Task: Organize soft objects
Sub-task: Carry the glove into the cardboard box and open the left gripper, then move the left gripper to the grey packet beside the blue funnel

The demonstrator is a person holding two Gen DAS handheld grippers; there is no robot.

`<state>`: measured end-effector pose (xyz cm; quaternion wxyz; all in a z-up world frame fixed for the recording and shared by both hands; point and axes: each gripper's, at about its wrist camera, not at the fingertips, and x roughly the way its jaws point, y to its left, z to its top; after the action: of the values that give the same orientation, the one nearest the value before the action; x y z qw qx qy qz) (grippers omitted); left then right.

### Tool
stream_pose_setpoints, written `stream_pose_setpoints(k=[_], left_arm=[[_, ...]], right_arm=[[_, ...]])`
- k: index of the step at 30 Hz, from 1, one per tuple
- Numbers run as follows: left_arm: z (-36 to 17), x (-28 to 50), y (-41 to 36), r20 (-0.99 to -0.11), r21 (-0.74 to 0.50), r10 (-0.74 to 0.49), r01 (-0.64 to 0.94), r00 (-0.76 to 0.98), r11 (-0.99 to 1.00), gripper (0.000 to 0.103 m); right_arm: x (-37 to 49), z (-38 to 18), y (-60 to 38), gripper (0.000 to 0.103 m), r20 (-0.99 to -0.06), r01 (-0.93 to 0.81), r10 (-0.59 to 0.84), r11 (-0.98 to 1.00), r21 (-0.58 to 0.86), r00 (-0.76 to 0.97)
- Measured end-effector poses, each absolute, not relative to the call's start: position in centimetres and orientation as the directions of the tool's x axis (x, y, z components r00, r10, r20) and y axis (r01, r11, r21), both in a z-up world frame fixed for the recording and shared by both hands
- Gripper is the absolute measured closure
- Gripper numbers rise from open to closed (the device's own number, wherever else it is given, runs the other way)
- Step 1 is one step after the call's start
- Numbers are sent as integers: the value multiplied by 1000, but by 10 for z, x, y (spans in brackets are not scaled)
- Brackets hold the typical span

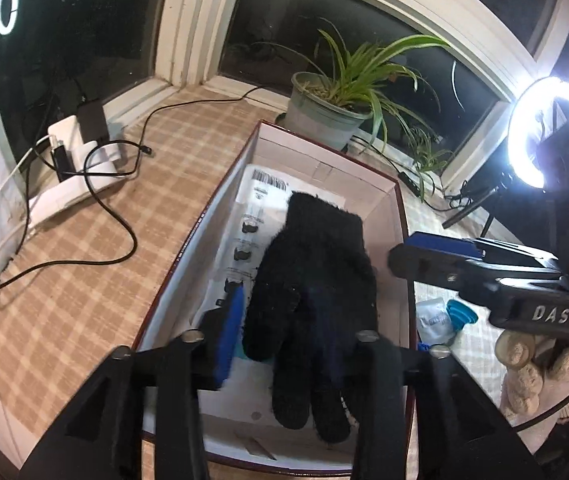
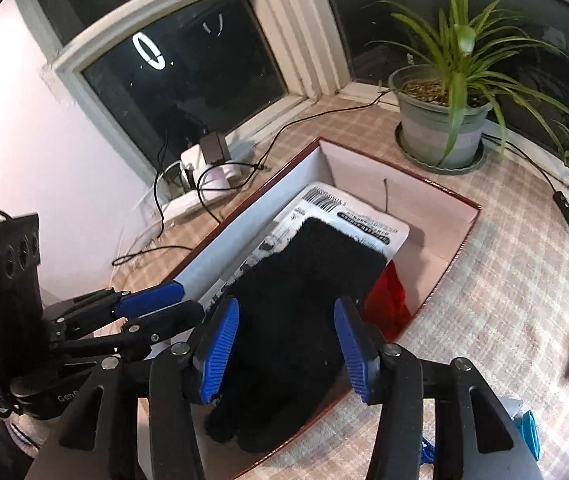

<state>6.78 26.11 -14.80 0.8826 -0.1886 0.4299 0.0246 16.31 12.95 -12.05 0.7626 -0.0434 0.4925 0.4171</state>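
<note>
Both tongs [image 1: 288,344] [image 2: 286,344] parted, black glove [image 2: 300,312] in box [image 1: 212,216], checked tablecloth [image 1: 84,272], dark windows [image 2: 188,76]

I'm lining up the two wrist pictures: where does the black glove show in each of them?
Left wrist view: the black glove lies low and centre, inside the open box, its fingers nearest the camera.
Right wrist view: the glove lies low and centre in the same box, between the blue pads.
Shared landmark: the potted plant beyond the box.

My grippers [image 2: 286,344]: black frames, blue ribbed pads [image 2: 220,350], silver screws; "DAS" lettering; fuzzy cream glove [image 1: 524,376] worn.
</note>
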Motion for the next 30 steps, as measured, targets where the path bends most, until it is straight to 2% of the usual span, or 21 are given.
stream_pose_setpoints(k=[7, 9, 13, 25, 27, 30], left_arm=[[-141, 62, 267, -747, -349, -122, -229, 653, 909, 66], [-135, 56, 264, -735, -357, -126, -222, 667, 907, 66], [-124, 48, 254, -720, -350, -127, -200, 682, 915, 66], [-98, 33, 199, -658, -394, -214, -88, 722, 915, 64], [-98, 32, 185, -653, -401, -236, -64, 720, 914, 61], [-100, 33, 165, -649, -410, -266, -33, 712, 911, 61]], right_arm=[[164, -100, 92, 55, -749, -687, 633, 634, 355, 196], [164, -94, 73, 50, -739, -689, 643, 630, 358, 203], [167, -87, 25, 48, -717, -670, 651, 651, 357, 251], [181, -89, -130, 48, -680, -486, 596, 785, 384, 427], [181, -92, -148, 43, -682, -460, 581, 801, 382, 445], [181, -99, -168, 42, -695, -436, 559, 818, 375, 452]])
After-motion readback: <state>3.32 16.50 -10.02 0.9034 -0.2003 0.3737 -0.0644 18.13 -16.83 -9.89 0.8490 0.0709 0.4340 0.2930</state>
